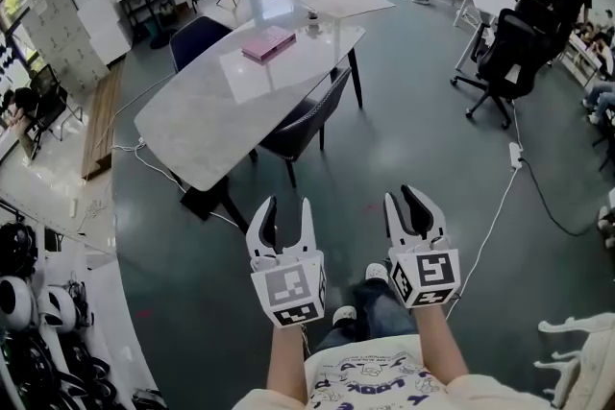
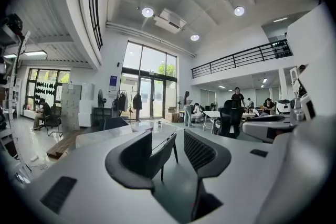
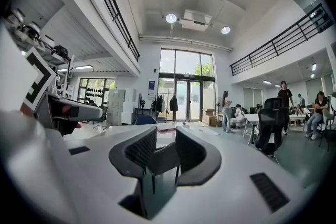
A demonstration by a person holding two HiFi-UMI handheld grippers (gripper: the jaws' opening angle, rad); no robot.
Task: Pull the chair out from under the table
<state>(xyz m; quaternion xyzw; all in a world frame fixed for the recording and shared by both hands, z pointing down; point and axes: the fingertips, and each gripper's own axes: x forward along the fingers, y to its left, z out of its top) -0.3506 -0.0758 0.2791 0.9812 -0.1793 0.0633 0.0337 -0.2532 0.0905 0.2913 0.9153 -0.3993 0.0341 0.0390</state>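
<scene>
Left tongs (image 1: 287, 206): parted fairly wide with nothing between them, held out level ahead of the body, likely readied for a grip.
Right tongs (image 1: 407, 205): a narrower gap, also empty, carried beside the left and aimed the same way.
Floor (image 1: 404, 149): a bare stretch lies between the tongs and the chair, so I judge a walk-up comes first.
Chair (image 1: 306, 122): dark, with its seat tucked under the bench's near long edge and its backrest standing just outside it. It is well apart from both tongs. The backrest top looks the handiest place to grab.
Bench (image 1: 207, 115): pale top on dark legs; the chair is not yet pulled out from under it.
Book (image 1: 268, 43): pink, lying flat toward the far end, out of the pull's way.
Cup (image 1: 312, 19): small, just beyond the book.
</scene>
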